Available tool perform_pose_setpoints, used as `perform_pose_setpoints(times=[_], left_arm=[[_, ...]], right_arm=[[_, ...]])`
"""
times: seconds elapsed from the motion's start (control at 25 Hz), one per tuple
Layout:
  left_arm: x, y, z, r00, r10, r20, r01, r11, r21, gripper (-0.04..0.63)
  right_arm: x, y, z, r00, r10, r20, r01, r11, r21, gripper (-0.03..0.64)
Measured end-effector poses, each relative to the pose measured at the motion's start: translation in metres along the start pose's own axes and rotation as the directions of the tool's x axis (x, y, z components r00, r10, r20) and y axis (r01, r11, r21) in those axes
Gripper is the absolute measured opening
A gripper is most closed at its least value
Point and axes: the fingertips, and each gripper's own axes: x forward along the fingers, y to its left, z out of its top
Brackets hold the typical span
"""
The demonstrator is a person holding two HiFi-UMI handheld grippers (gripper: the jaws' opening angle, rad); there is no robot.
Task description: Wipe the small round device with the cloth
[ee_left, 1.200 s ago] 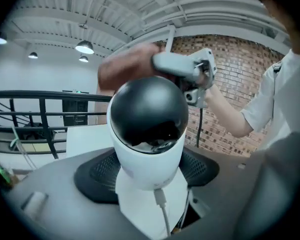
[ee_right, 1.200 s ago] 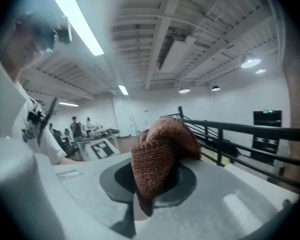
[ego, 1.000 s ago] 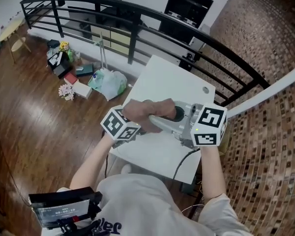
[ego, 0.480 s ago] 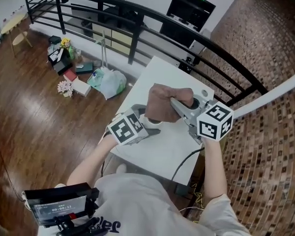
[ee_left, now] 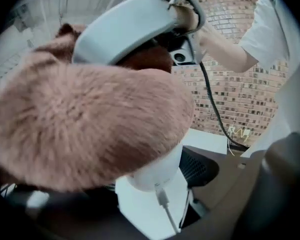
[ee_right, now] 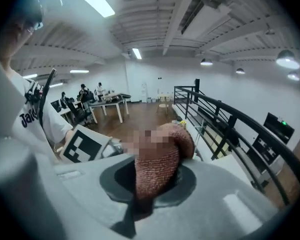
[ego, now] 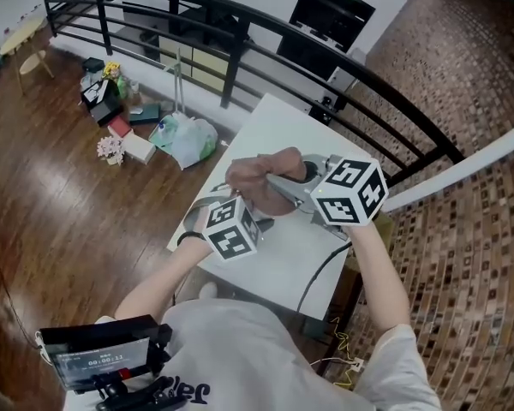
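Right gripper view: your right gripper [ee_right: 149, 194] pinches the cloth [ee_right: 160, 154] tight, left gripper [ee_left: 151, 198] clamps wide round the small round device [ee_left: 157, 171], so rub gently, steady circles.

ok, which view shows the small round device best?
Left gripper view: the white small round device and its cable show just under the cloth. In the head view the cloth hides it. The right gripper view shows only cloth, no device.
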Motion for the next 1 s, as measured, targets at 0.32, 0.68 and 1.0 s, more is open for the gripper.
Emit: perform_pose_setpoints(times=[0.32,0.68,1.0], left_arm=[[-0.025,-0.004,0.022,0.983,-0.057,0.173,0.075,0.992,-0.100,0.390],[-0.077,-0.035,0.066,0.773,-0.362,0.522,0.422,0.906,0.003,0.390],[-0.100,-0.069,0.062,0.657,-0.536,0.530,0.518,0.832,0.198,0.390]], right_arm=[[-0.005,-0.055,-0.051,0.994,-0.029,-0.109,0.042,0.992,0.122,0.025],[-0.031,0.014,0.038,0.850,0.446,0.282,-0.487,0.868,0.096,0.025],[-0.011,0.052,0.014,0.684,0.685,0.249,-0.729,0.645,0.229,0.026]])
